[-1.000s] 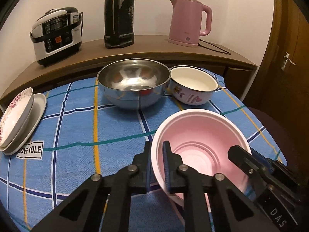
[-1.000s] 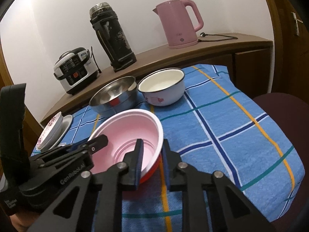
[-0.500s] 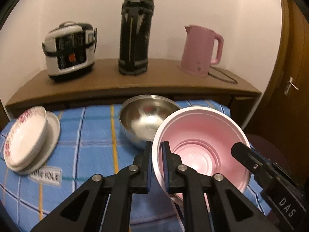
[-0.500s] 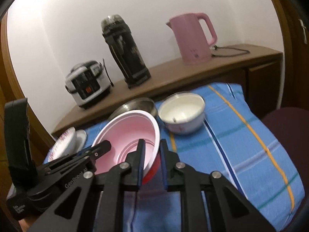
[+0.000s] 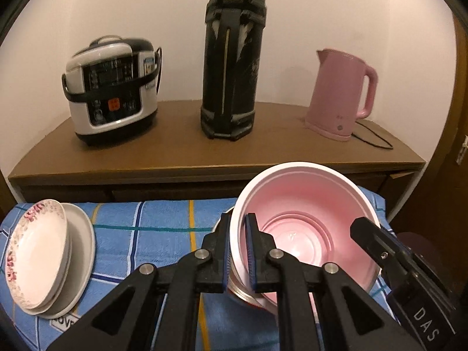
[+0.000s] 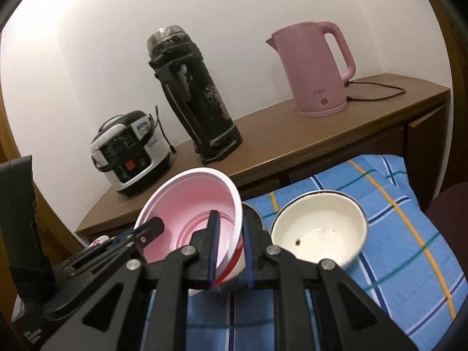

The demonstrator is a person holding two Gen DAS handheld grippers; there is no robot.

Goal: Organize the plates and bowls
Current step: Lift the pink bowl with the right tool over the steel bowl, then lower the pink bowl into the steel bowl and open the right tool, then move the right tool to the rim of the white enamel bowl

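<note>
Both grippers hold one pink bowl (image 5: pixel 304 228) with a white rim and a red outside. My left gripper (image 5: pixel 237 251) is shut on its left rim. My right gripper (image 6: pixel 231 251) is shut on its right rim; the bowl (image 6: pixel 193 213) shows there too. The bowl is held over the steel bowl (image 5: pixel 242 292), which is almost hidden beneath it; I cannot tell whether they touch. A white enamel bowl (image 6: pixel 318 234) sits to the right on the blue checked tablecloth (image 6: pixel 395 234). A floral dish stacked on a white plate (image 5: pixel 44 257) lies at the left.
A wooden sideboard (image 5: pixel 181 152) behind the table carries a rice cooker (image 5: pixel 111 90), a tall black flask (image 5: pixel 231 61) and a pink kettle (image 5: pixel 342 93) with its cord. A dark chair seat (image 6: pixel 450 204) is at the right.
Both grippers have carried the pink bowl up and toward the back, from the front of the table to over the steel bowl. The grip on both rims is unchanged.
</note>
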